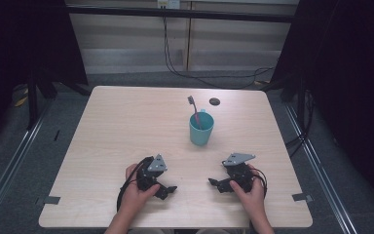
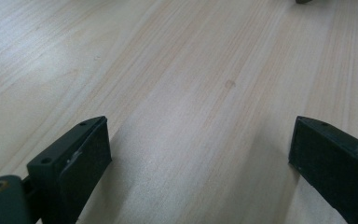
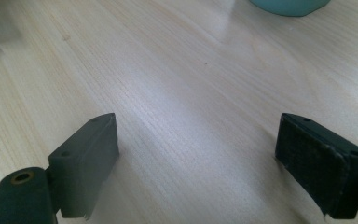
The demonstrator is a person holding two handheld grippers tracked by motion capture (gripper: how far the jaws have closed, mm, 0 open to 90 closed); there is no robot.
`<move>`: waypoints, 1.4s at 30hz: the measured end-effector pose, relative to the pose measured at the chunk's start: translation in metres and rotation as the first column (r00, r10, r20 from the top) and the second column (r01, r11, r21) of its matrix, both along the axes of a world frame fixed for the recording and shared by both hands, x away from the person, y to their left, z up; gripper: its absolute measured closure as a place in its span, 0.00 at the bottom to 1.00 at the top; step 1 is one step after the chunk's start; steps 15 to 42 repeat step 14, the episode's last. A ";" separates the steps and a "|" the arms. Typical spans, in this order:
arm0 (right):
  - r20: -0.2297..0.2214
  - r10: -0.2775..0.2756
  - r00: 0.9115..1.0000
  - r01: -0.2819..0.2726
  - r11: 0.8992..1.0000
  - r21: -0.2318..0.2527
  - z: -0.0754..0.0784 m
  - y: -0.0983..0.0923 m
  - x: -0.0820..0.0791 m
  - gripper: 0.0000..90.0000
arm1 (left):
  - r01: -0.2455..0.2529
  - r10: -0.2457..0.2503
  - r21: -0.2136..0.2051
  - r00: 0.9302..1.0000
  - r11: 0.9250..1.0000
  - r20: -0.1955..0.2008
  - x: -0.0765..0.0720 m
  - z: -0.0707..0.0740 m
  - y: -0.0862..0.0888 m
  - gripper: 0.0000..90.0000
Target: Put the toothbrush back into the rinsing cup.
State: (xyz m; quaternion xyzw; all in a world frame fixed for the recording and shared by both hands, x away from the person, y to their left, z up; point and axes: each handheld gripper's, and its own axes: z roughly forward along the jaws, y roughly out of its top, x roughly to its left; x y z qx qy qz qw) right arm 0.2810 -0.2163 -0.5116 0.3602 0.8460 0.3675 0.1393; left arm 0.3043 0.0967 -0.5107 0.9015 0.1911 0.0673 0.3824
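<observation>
Left hand-held gripper low on surface, jaws wide, nothing betw. Right hand-held gripper likewise wide, empty, tips facing left unit. Teal cup w/ toothbrush upright inside, well ahead of both, nearer right unit.

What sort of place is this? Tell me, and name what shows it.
Probably a lab or recording booth, not a home: a bare wooden table flanked by dark curtains, cables trailing over the grey floor behind, and just a teal cup holding a toothbrush.
</observation>
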 end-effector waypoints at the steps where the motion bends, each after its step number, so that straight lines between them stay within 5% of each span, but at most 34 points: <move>1: 0.000 0.000 1.000 0.000 1.000 0.000 0.000 0.000 0.000 0.14 | 0.000 0.000 -0.001 1.000 1.000 0.000 0.000 0.000 0.000 0.06; 42: -0.002 0.001 1.000 -0.001 1.000 0.000 0.000 0.000 0.000 0.13 | 0.000 0.000 -0.001 1.000 1.000 0.000 0.000 0.000 0.000 0.06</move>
